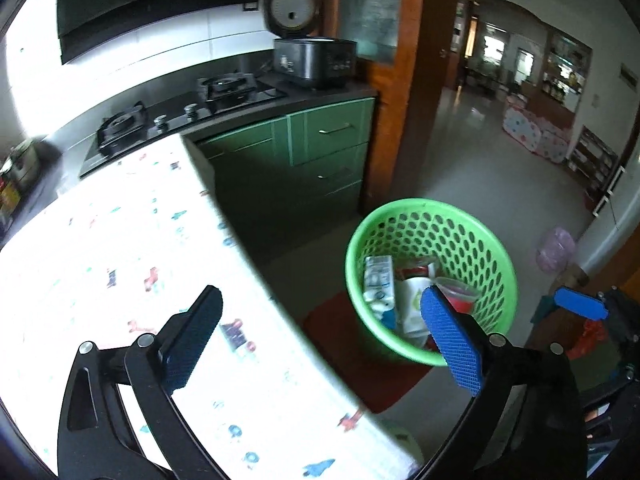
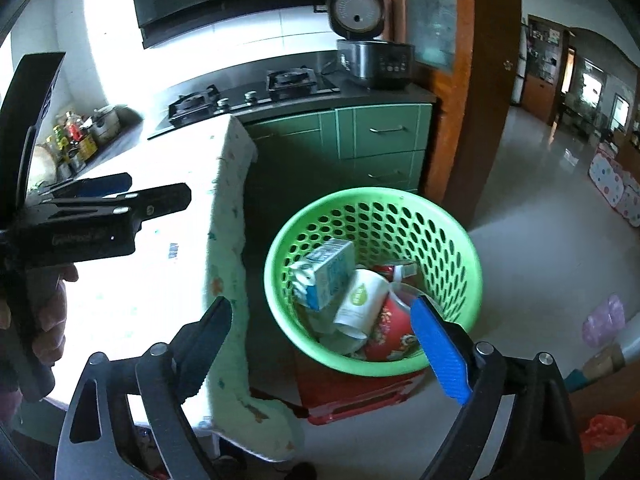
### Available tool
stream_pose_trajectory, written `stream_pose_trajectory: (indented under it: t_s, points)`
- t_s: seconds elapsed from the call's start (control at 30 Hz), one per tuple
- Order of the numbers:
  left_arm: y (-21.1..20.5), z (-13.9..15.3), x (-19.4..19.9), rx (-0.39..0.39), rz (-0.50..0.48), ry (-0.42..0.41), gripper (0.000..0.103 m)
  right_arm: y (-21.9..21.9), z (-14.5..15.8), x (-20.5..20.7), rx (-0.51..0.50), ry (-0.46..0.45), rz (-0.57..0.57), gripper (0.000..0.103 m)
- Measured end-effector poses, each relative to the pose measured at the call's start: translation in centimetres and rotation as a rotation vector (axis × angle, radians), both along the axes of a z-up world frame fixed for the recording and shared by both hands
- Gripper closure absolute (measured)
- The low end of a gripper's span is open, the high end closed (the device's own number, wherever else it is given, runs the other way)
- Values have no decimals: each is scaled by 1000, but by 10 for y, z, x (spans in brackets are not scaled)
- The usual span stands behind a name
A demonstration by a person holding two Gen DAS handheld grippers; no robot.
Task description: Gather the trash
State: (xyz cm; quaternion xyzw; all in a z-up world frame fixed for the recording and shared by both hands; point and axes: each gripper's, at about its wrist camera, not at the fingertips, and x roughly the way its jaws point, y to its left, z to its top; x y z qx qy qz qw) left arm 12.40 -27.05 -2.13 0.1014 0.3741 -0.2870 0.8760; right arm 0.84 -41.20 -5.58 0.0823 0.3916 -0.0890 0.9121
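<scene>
1. Right up close, the left gripper is spread wide with nothing between its blue pads; 1 finger hangs over the patterned tablecloth, the other over the basket's near rim.
2. The right gripper is gaping too, empty, 1 finger by the cloth's hanging edge, the other over the basket's near side.
3. In the right wrist view, the left gripper shows at the left edge, a hand wrapped round its handle, above the bright table.
4. There's the green basket on the floor just beside the table, sitting on something red.
5. Inside it, the trash: a blue-and-white carton leaning on the wall, a white cup with a green logo on its side beside it, and a red patterned container touching the cup.
6. Behind the basket stand green cabinets with metal handles.
7. On top, a black gas hob with 2 burners.
8. Beside it, a rice cooker with its lid up.
9. Farthest off, a wooden doorframe opens onto a shiny-floored room.
</scene>
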Motion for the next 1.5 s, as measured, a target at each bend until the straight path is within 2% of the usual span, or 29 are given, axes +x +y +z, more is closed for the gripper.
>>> stream_pose_trajectory:
  t_s: [0.37,0.6,0.8,1.5]
  points:
    - [54,1,-14,-8,123,9,5,32,12,-2,-25,-22,47,12]
    - [76,0,-25,10,177,-3,5,44,18,-4,-30,-47,71,12]
    - [93,-2,-26,3,221,20,5,51,20,-5,-18,-52,85,12]
    - [155,13,-46,-15,330,-53,5,76,31,-3,-9,-90,127,11]
